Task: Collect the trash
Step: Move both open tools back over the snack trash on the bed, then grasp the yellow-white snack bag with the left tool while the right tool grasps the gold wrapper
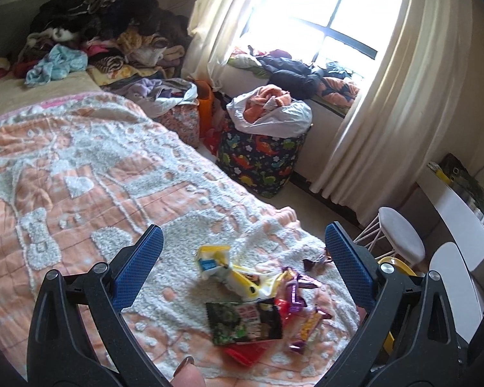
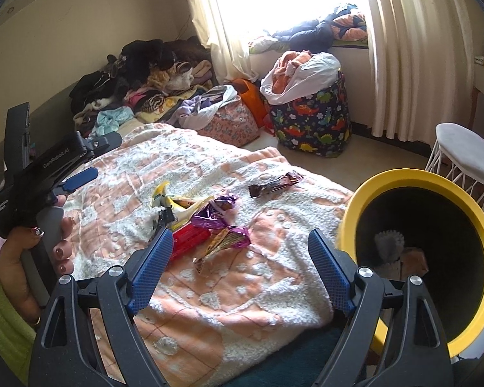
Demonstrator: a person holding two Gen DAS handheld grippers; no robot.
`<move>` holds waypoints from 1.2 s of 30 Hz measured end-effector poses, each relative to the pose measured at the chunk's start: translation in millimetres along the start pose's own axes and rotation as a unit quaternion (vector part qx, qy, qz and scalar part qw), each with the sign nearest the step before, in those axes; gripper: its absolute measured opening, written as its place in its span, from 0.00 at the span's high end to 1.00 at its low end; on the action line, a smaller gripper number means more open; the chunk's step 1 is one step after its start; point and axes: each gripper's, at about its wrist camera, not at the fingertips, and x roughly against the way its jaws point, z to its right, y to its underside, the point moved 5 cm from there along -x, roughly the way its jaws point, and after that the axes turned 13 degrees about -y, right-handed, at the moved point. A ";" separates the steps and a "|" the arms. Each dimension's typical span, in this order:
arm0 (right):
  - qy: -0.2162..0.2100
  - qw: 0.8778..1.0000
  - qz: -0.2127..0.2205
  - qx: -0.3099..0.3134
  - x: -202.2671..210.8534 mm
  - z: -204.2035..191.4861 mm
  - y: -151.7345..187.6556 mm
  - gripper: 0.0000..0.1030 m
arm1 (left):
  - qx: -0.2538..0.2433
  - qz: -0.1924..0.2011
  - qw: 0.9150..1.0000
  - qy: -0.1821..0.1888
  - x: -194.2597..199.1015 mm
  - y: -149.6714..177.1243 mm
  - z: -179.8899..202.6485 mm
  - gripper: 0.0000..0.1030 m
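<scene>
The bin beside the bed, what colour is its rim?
Yellow rim, black inside; the right wrist view shows it best.

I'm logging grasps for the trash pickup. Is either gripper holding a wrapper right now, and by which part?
Nothing is held. The left gripper and right gripper are both open above the wrappers lying on the blanket.

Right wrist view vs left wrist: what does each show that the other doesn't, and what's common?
Only the right wrist view shows inside the yellow-rimmed bin, which already holds some scraps, and the left gripper seen from outside, held in a hand, its jaws open. Only the left wrist view shows the green-and-black snack packet face up and the window's dark frame. Both share the wrapper pile on the orange-and-white blanket, the stray brown wrapper, the dinosaur-print hamper, the white stool, and open jaws with nothing between them.
</scene>
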 end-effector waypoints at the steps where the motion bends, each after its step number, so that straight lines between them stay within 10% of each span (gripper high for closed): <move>1: 0.000 1.000 -0.002 0.001 -2.6 -0.9 0.1 0.20 | 0.004 -0.004 1.000 -0.001 -3.4 1.6 -3.7 0.11; 19: 0.016 0.996 -0.076 -0.032 -80.4 19.1 20.0 0.20 | 0.049 -0.118 0.992 0.022 -72.2 46.2 -20.0 0.21; 36: -0.039 0.990 -0.107 -0.089 -102.7 30.8 29.7 0.61 | 0.082 -0.182 0.979 0.028 -114.0 53.0 -16.1 0.58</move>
